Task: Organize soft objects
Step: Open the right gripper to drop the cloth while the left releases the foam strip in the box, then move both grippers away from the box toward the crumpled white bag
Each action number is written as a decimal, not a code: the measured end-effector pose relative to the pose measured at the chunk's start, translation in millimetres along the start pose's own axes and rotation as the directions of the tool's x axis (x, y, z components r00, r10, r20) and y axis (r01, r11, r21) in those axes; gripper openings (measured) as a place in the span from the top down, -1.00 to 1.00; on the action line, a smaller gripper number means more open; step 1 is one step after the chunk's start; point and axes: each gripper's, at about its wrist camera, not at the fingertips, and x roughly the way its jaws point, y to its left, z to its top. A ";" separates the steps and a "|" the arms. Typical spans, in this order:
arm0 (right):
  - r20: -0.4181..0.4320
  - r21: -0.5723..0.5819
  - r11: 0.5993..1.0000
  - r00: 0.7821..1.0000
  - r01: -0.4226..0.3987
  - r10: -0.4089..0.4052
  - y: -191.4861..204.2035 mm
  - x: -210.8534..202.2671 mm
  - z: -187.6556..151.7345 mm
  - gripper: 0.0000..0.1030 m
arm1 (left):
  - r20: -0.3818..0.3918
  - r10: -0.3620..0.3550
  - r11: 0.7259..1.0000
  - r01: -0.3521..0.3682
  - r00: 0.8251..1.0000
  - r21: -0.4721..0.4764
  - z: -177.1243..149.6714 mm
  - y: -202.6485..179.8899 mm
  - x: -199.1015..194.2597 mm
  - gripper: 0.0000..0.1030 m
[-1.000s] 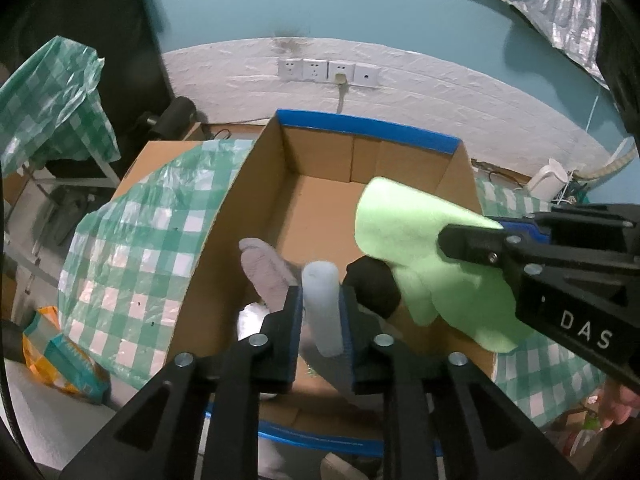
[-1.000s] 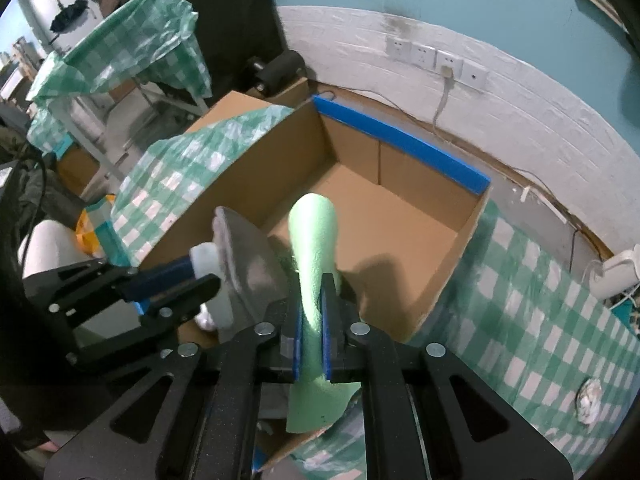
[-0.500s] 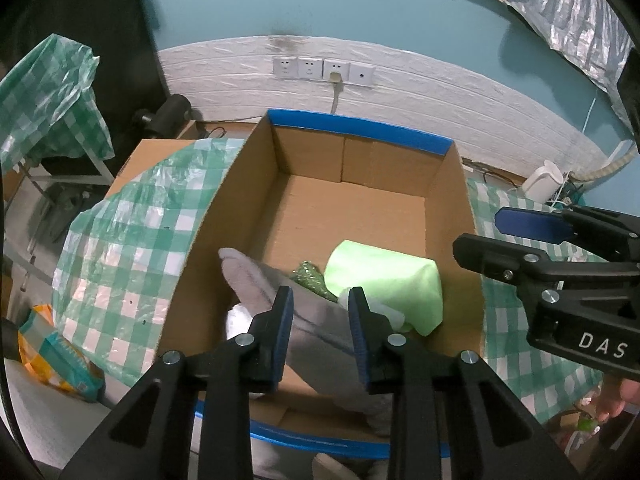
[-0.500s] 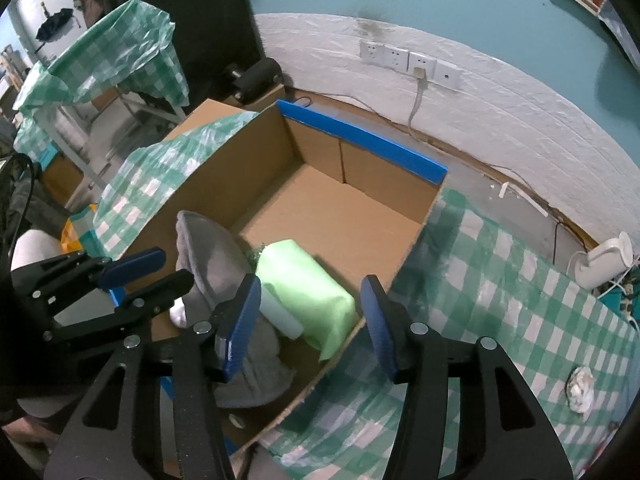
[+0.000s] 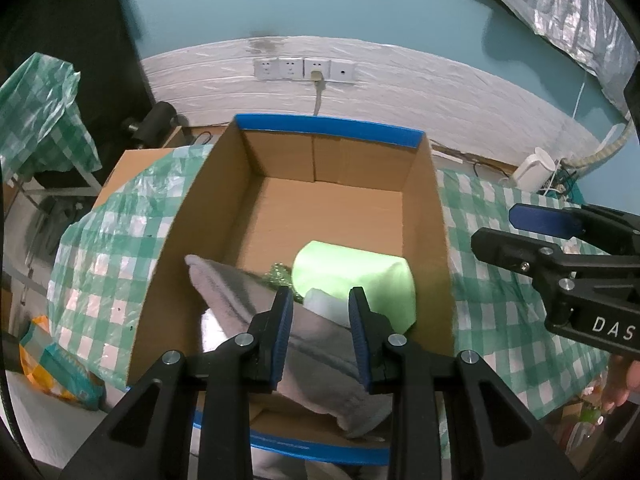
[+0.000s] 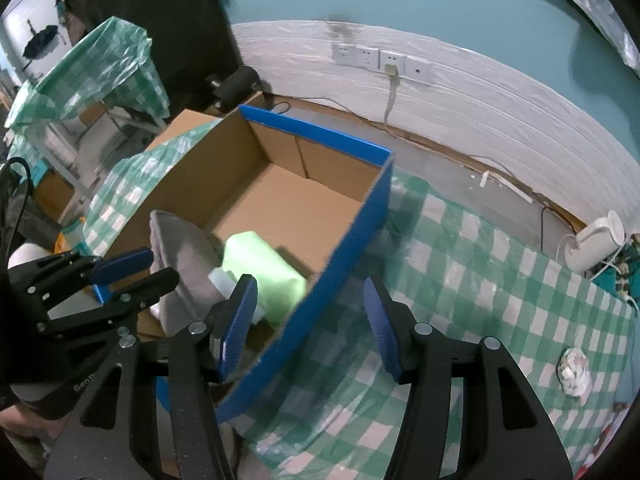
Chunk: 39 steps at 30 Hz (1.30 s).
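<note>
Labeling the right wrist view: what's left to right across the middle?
Left tongs → grey cloth → green roll → blue box wall → checked tablecloth → white kettle.

both wrist views look steeply down, close over the shared cardboard box (image 5: 256, 184), right view from its right side

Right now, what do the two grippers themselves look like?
Both are black plastic frames with silver screws and flat blue finger pads. The left gripper and right gripper look alike; white lettering "DAS" shows on the right one's side. No cables are visible.
</note>
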 end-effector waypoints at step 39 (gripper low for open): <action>0.024 0.205 0.975 0.995 0.090 -0.097 -139.0 -44.9 -77.4 -0.13 | -0.016 -0.039 0.975 0.041 0.999 0.216 8.4 -140.5 6.7 -0.03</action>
